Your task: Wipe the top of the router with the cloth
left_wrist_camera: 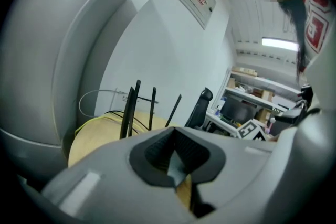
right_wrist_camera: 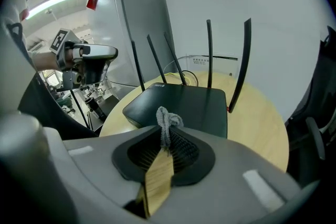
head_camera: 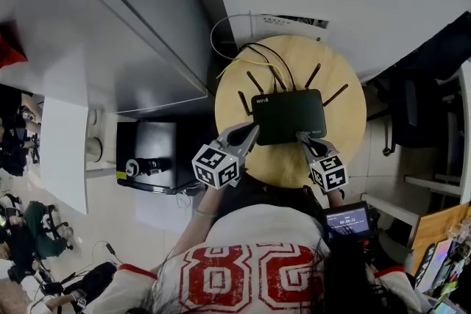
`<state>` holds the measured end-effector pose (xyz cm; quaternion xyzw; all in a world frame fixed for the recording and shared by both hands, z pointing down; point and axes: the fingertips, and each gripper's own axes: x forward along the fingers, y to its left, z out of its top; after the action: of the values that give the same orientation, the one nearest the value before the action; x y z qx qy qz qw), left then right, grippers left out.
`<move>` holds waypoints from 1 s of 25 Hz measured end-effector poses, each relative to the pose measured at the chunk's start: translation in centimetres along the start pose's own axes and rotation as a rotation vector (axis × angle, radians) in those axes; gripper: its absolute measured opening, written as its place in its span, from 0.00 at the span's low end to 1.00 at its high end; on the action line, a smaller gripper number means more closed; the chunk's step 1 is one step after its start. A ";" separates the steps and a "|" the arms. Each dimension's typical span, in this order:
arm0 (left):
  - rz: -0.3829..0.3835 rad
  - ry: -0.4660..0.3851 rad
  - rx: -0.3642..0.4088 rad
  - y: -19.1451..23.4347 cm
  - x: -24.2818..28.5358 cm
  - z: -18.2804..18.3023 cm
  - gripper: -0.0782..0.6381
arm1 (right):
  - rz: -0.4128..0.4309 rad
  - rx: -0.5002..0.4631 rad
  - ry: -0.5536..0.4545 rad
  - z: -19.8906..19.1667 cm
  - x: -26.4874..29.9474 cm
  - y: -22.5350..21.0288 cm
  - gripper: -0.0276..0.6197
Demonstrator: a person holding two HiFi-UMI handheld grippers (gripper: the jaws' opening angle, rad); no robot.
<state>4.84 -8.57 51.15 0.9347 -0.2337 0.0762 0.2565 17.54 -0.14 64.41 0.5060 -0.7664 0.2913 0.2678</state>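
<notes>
Pinching just a thin twist of cloth, right gripper could drop it mid-wipe. Left gripper closed on nothing, so router may slide on the surface.

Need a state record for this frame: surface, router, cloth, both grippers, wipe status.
surface: round wooden table
router: black, flat on the table, antennas up, cables leaving its far side
cloth: grey, a bunched bit pinched between the jaws
right gripper: shut on the cloth, at the router's near right corner
left gripper: jaws together at the tips, nothing clearly held, by the near left corner
wipe status: cloth at the near edge; contact with the top cannot be told
</notes>
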 end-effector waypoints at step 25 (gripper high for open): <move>0.211 -0.068 -0.040 3.0 -5.5 -0.3 0.11 | -0.164 -0.253 0.029 8.9 5.3 -10.3 0.11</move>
<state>-1.43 -8.53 51.27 0.9017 -0.3408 0.0661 0.2575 24.31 -13.03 63.84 0.5247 -0.7493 0.1766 0.3632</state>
